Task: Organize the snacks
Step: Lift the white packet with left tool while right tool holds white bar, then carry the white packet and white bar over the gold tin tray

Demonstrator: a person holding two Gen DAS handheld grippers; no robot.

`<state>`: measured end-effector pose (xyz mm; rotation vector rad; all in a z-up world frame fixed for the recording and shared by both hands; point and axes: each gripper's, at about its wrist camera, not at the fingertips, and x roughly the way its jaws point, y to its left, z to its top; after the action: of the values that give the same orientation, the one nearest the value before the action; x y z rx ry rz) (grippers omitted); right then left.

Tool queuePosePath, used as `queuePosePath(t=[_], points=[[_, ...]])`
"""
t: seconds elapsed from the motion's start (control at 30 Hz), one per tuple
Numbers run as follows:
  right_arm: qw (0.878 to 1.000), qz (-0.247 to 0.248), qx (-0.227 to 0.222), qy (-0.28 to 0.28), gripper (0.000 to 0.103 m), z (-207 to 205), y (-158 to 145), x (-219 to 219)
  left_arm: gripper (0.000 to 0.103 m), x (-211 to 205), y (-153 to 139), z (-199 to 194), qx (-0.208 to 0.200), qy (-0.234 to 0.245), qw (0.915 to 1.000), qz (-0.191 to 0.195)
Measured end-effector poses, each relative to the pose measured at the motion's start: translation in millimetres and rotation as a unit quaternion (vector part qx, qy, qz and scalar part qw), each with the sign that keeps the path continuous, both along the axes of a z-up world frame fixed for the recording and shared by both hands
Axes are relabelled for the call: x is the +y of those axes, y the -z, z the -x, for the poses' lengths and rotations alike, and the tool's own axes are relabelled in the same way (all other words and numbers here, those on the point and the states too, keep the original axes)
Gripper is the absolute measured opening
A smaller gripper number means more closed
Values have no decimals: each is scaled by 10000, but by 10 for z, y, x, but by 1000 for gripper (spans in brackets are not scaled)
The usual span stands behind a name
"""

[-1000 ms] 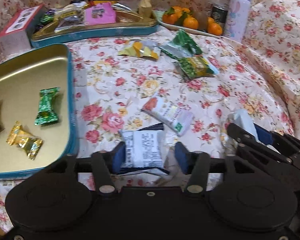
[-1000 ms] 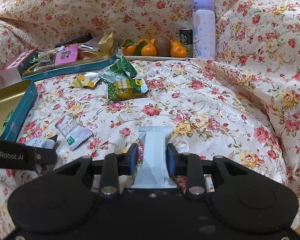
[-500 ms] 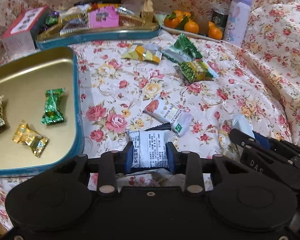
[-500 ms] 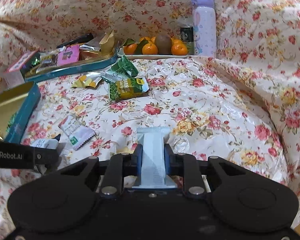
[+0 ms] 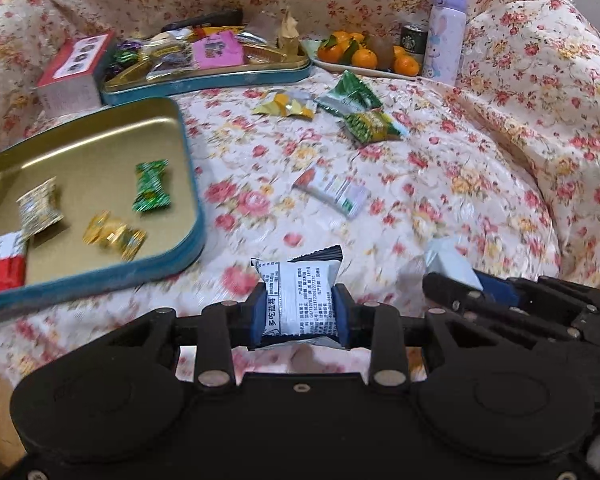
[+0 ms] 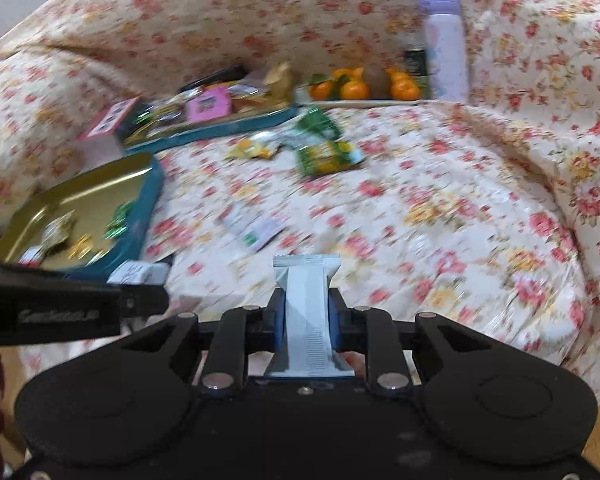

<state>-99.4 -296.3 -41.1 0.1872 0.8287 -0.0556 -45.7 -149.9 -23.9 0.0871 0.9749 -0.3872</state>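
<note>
On my left sits a gold-lined blue tin tray [image 5: 188, 184] holding wrapped candies. My left gripper [image 5: 300, 314] clamps a white printed snack packet [image 5: 298, 300] above the floral cloth [image 5: 440, 168]; my right gripper [image 6: 306, 320] pinches a narrow pale-blue sachet [image 6: 306, 312].

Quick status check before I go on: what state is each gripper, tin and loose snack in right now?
Left gripper: jaws shut on white printed snack packet.
Right gripper: jaws shut on plain pale-blue sachet.
Near teal tin with gold inside: open, holding four wrapped candies.
Far teal tin: open, piled with snacks.
White-and-green packet: loose on the floral cloth.
Green and yellow packets: loose on the cloth.
Lilac bottle: upright, capped.
</note>
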Motion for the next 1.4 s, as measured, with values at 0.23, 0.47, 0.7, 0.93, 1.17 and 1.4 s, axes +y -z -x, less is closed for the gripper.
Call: queuePosePath(t=[0.23,0.47,0.7,0.93,1.17,1.4], points=[[9979,-179,217,-584,23,262,-66,345,42,283,-30,229,-15,-245,9997,-40],[9923,-243,381,-1154,23,348,-98,670,42,594,-21,363,118,-645,9978,-135],[9858,-325,390,-1602,23,310,-143,910,42,974,-27,351,193,-1211,9924,-114],[9801,-398,217,-1933,23,91,-247,1131,42,1391,-228,157,-168,-1635,9862,-198],[9767,-381,-25,-2110,23,-236,-394,1369,42,1709,-420,-248,-704,-1811,9794,-544],[9783,-279,-208,-2040,23,-585,-451,1498,42,1909,-462,-756,-1061,-1972,9725,-643]])
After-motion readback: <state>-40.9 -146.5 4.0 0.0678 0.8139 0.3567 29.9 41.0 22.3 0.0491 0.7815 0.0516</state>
